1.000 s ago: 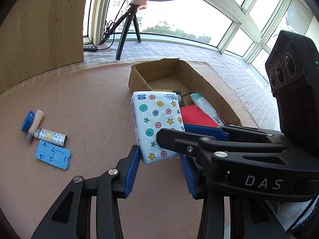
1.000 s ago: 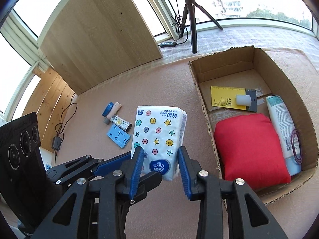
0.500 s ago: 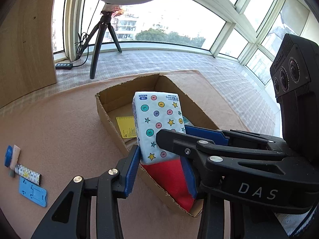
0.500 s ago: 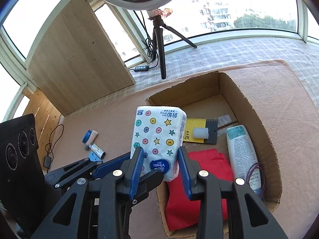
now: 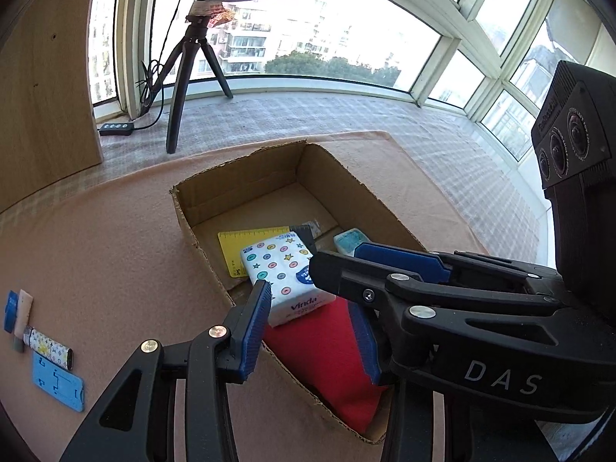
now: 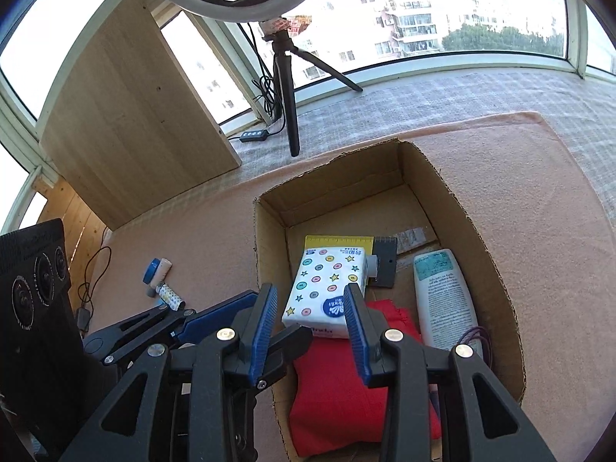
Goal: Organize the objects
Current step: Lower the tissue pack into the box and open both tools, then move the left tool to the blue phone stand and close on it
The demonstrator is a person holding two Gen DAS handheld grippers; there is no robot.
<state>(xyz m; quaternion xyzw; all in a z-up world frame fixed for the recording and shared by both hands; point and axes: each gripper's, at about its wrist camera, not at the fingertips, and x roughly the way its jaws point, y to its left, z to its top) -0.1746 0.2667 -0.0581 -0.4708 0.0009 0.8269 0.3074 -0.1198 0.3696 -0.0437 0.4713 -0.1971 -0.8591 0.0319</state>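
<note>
On the pink felt mat (image 5: 115,254), far left: blue-capped tube (image 5: 17,308), patterned cylindrical case (image 5: 48,348), flat blue plastic stand (image 5: 57,381). Centre: open brown cardboard box (image 6: 477,227) holding yellow ruler card (image 5: 246,242), white tissue pack printed with coloured dots and stars (image 6: 327,288) lying on the red cloth cushion (image 6: 338,396), white lotion bottle (image 6: 442,296). Left gripper (image 5: 312,331) and right gripper (image 6: 312,331): both with jaws spread apart, empty, flanking the released tissue pack.
</note>
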